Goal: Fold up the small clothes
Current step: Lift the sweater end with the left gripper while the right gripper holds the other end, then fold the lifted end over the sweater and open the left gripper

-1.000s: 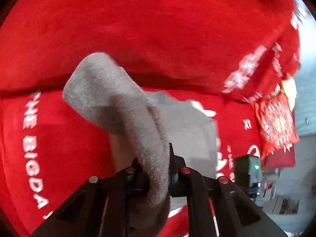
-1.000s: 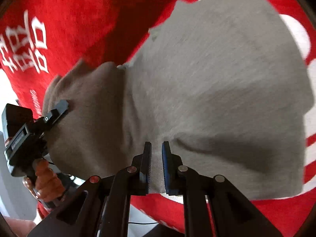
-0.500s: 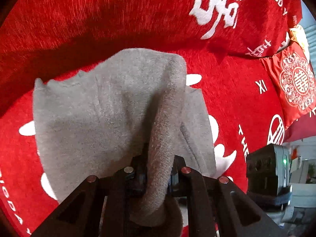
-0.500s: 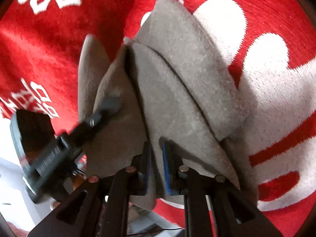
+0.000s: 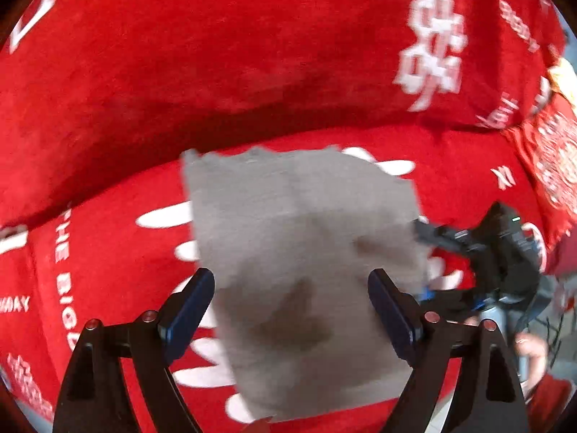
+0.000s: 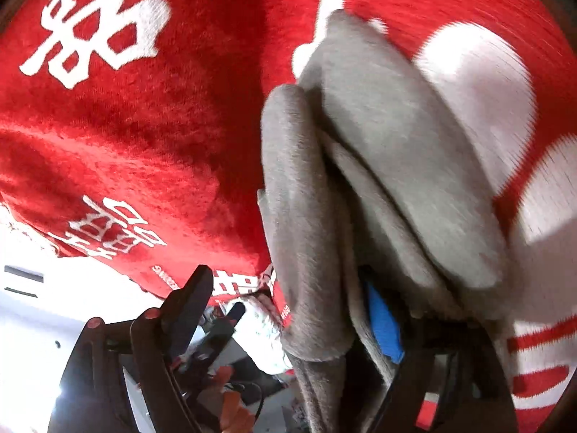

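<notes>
Red plush blanket [image 5: 274, 72] with white lettering and white characters covers the surface ahead of and beneath both claws. Second red cloth with a round white emblem [image 5: 555, 158] lies far right of the left claw. Pale floor or wall [image 6: 54, 296] shows lower left of the right claw.

**White print on the red plush blanket**

In the left wrist view, the red plush blanket [image 5: 252, 54] carries white vertical lettering at nine o'clock, reading "THE BIG…" [image 5: 62, 252]; below it, partly cut off, "…DAY" [image 5: 14, 304]. A blurred white double-happiness character [image 5: 431, 41] stands at one o'clock. In the right wrist view, the same character [image 6: 101, 18] sits at eleven o'clock, another [image 6: 115, 229] at nine; the small print beside it is unreadable.
</notes>
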